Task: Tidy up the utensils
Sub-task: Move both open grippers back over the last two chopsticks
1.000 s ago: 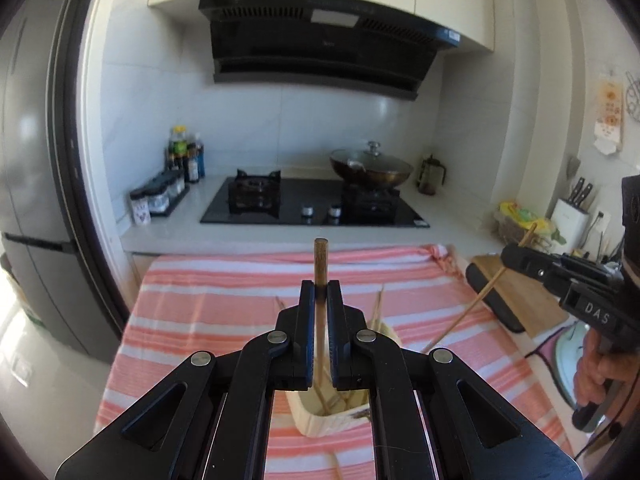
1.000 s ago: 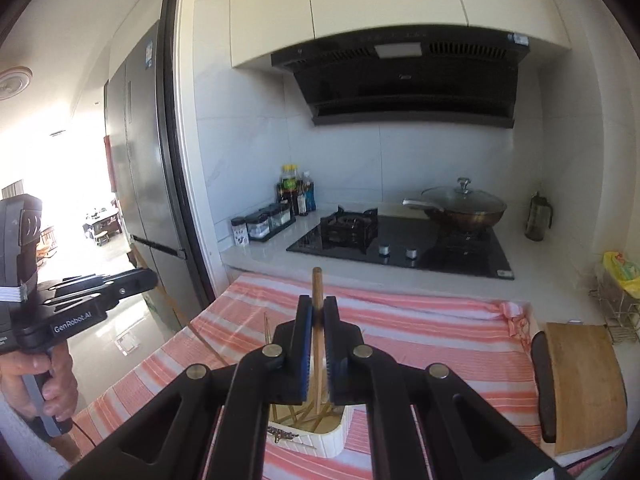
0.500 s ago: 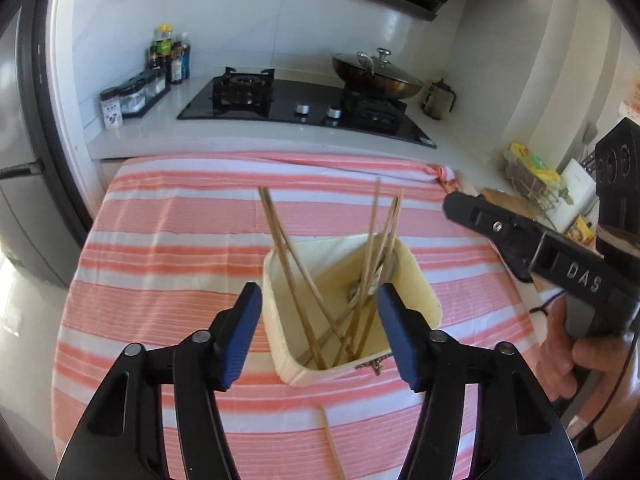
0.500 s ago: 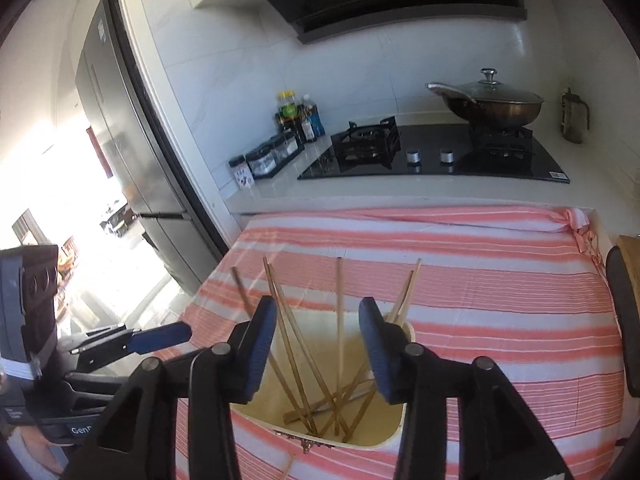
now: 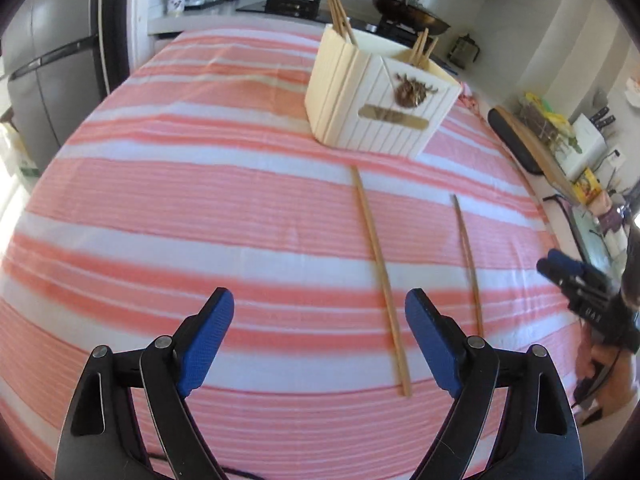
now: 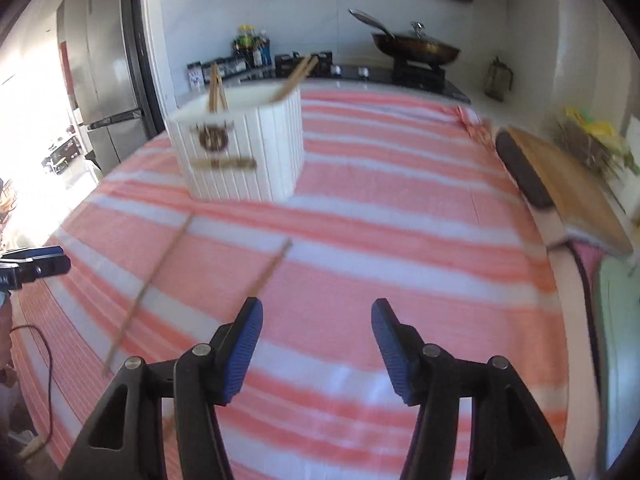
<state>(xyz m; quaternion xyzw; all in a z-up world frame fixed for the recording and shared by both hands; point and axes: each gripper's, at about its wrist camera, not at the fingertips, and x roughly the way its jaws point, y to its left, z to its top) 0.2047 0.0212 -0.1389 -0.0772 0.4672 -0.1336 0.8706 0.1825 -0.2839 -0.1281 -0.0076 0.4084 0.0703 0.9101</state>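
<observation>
Left gripper [image 5: 316, 344] and right gripper [image 6: 316, 346] both gape wide, holding nothing

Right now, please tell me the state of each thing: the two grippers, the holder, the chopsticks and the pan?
left gripper: open, empty
right gripper: open, empty
white holder: upright, chopsticks standing inside
lighter chopstick: lying flat on the striped cloth
darker chopstick: lying flat, apart from the first
pan: on the stove, lid on

A lidded wok [image 6: 416, 50] sits on the black stove [image 6: 400, 76] at one o'clock, sauce bottles [image 6: 251, 49] at eleven, a wooden cutting board [image 6: 568, 184] at three, over the pink-striped cloth [image 6: 400, 220].
</observation>
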